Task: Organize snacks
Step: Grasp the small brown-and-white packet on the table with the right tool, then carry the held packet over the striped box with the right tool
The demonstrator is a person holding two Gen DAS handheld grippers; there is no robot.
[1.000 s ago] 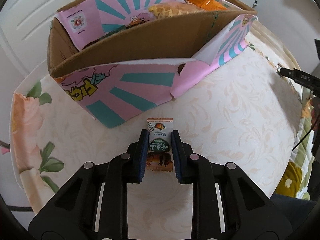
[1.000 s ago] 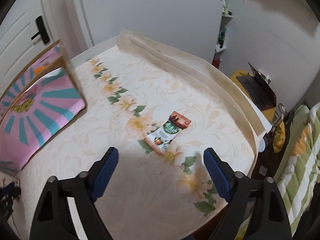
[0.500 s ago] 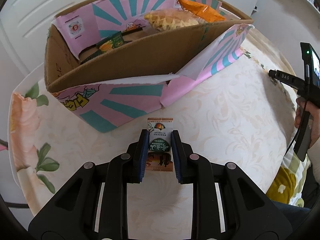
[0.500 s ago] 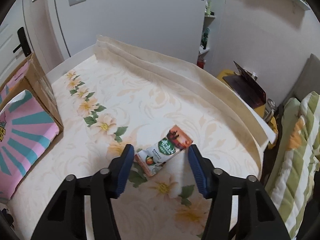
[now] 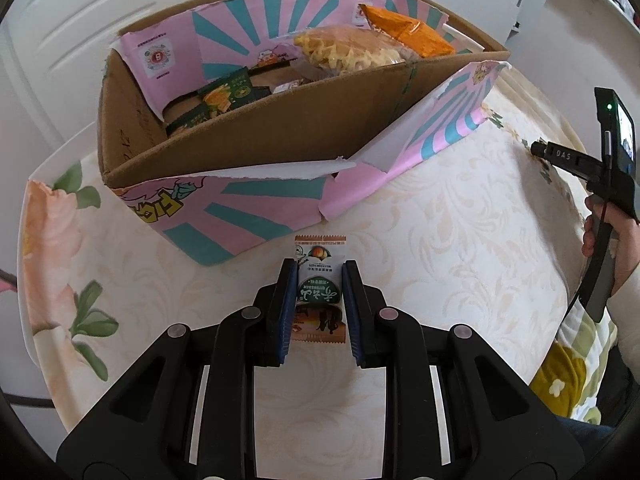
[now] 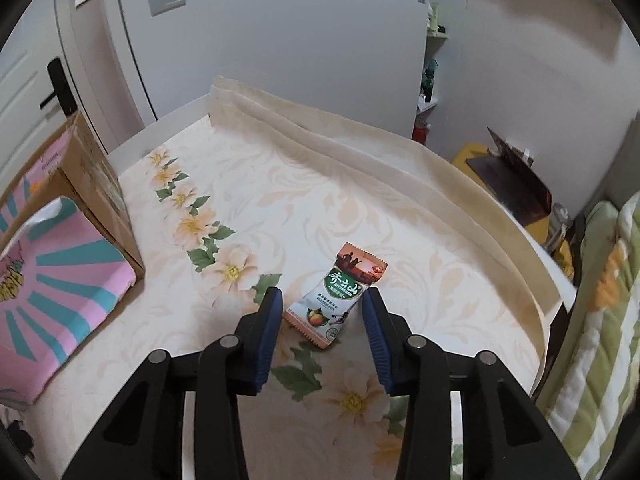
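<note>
left gripper (image 5: 318, 276): my fingers (image 5: 287, 292) are clamped on a snack packet (image 5: 319, 292), gripped by its long sides, held just short of the box's folded-down flap.
held packet: white and orange wrapper with a green label, print upside down to my camera, top edge poking past the fingertips.
right gripper (image 6: 322, 312): my fingers (image 6: 269, 320) stand apart, one on each side of a second packet (image 6: 338, 294), not touching it.
second packet: lies flat on the counter (image 6: 360, 208), angled, orange end pointing away from me.
cardboard box (image 5: 256, 132): pink and teal striped, open top, on the counter's left part; green packs, a yellow bag and an orange bag inside.
counter cover: cream cloth with flower print.
</note>
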